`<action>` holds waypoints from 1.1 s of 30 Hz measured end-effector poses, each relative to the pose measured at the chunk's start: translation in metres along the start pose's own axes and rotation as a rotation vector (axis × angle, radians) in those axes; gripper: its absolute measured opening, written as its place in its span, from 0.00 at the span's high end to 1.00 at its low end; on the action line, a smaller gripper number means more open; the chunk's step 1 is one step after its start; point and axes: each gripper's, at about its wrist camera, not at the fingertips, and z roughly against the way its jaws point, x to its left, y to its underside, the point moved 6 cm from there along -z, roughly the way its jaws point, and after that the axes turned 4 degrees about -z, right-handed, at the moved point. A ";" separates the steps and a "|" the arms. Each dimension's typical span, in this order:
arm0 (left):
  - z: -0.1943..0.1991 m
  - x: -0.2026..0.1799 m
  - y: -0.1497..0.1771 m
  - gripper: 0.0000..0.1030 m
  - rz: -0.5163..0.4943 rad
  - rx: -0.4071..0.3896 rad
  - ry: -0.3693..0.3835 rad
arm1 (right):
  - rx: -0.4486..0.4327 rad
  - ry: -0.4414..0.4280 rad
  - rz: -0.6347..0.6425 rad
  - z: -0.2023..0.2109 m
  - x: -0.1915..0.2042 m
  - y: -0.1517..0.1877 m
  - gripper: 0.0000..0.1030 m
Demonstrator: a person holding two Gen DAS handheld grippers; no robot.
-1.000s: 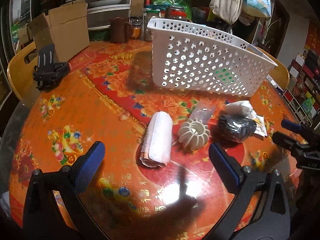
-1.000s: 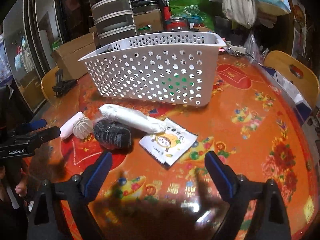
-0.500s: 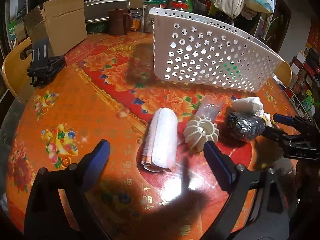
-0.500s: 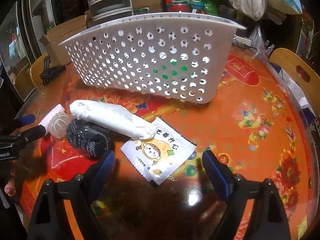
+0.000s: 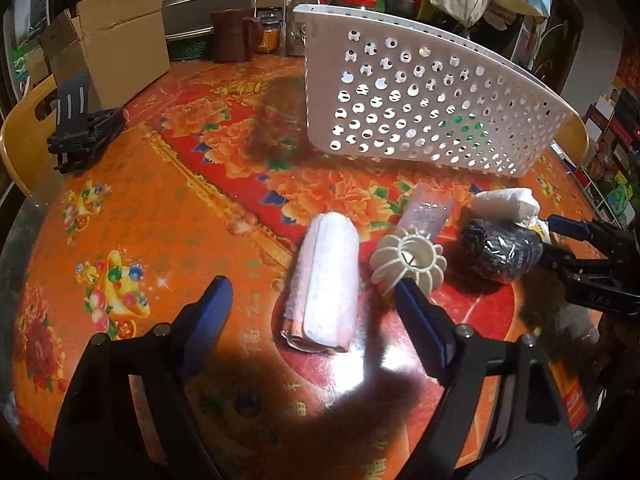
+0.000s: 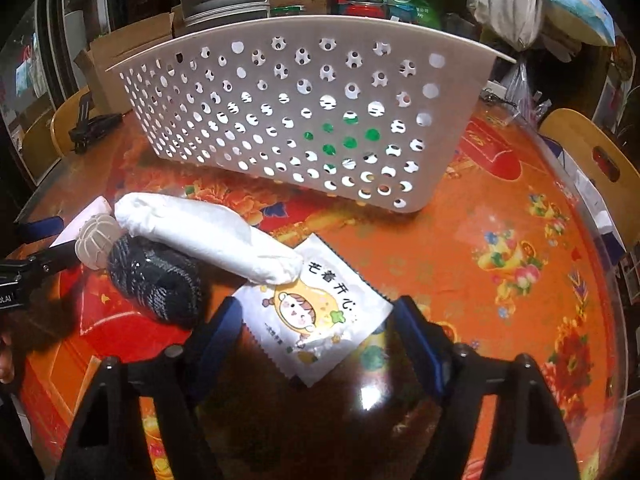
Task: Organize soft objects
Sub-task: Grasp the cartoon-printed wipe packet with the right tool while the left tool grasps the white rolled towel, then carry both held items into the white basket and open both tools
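White towel roll (image 5: pixel 326 280) lengthwise between closing left hand-held gripper (image 5: pixel 310 300), untouched, right hand-held gripper (image 6: pixel 316 320) closing

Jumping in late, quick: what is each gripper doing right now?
Left gripper: open, closing around the rolled towel, not gripping.
Right gripper: open, closing around the printed packet, not gripping.

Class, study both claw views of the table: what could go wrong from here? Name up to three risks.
1. The right claw is closing around the flat white packet; thin and flat on the glossy table, it may slip out.
2. The left claw is closing around the rolled towel; its right finger sits close to the ribbed cream piece and may knock it.
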 end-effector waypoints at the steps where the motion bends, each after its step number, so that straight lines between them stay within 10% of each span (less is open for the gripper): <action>1: 0.000 0.000 0.000 0.25 -0.001 0.002 0.000 | -0.004 -0.001 0.001 0.001 -0.001 0.000 0.33; 13: -0.002 -0.003 0.004 0.67 -0.032 0.007 -0.017 | -0.022 -0.006 0.009 0.007 -0.003 0.003 0.59; 19: 0.003 -0.005 0.007 0.70 -0.034 -0.012 -0.012 | -0.024 -0.033 -0.007 0.013 -0.007 0.006 0.87; 33: 0.030 -0.001 0.003 0.72 -0.015 -0.095 -0.011 | -0.124 -0.036 -0.018 0.059 -0.008 0.006 0.88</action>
